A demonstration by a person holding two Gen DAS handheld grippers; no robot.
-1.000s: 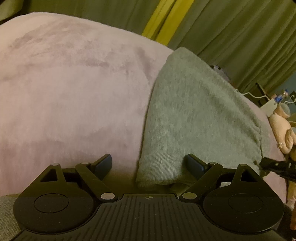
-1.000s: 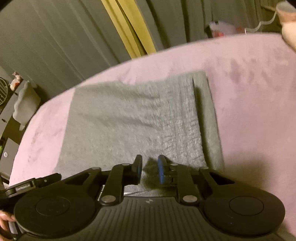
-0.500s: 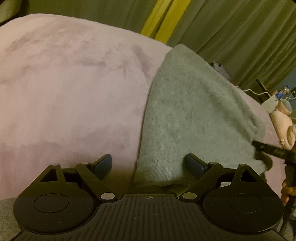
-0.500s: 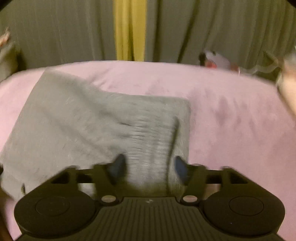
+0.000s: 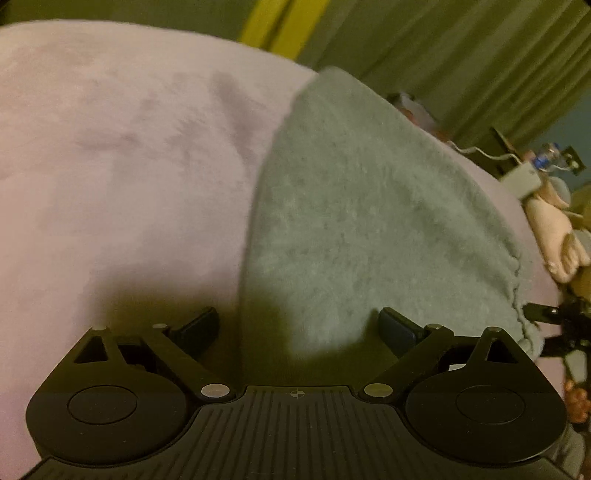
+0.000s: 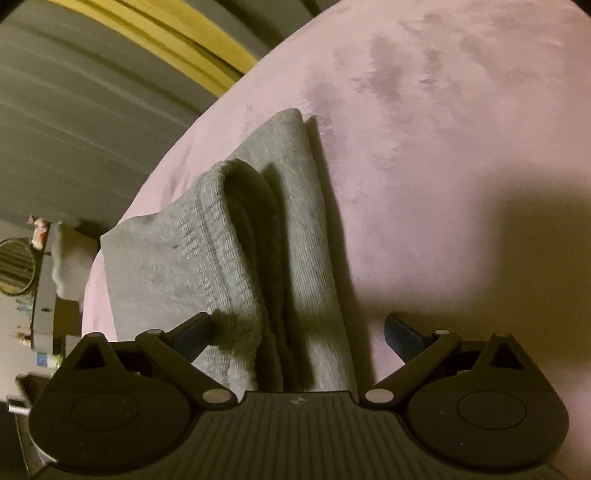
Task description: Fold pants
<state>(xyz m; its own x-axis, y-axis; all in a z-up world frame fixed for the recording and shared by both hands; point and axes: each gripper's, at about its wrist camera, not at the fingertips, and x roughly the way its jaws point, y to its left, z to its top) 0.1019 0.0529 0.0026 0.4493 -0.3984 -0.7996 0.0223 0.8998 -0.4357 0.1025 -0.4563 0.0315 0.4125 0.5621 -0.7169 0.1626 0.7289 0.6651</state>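
The folded grey knit pants (image 5: 369, 221) lie flat on a pale pink plush bed cover (image 5: 129, 166), and everything else is placed from them.

In the left wrist view the pants show only as 1 broad grey slab with a soft left edge and a puckered seam along the right edge. The left tongs (image 5: 299, 326) hang over the near left corner of the pants, their jaws spreading wide: one finger is over the bare pink cover just left of the pants, the other over the grey cloth, and neither pad presses on it. Past the right edge of the pants this view alone catches a black piece of the other tool, a cream plush toy (image 5: 554, 236) and a white cable, all blurred. Olive curtains with a yellow strip (image 5: 280, 22) hang beyond the far end.

The right wrist view shows what the left one hides: the stacked layers at the pants' right edge, with a ribbed band (image 6: 221, 251) curling up over a dark fold. The right tongs (image 6: 297, 328) straddle that edge, jaws opening and released, the layers between them but ungripped. Left of the pants stands what may be a round mirror (image 6: 14, 266).
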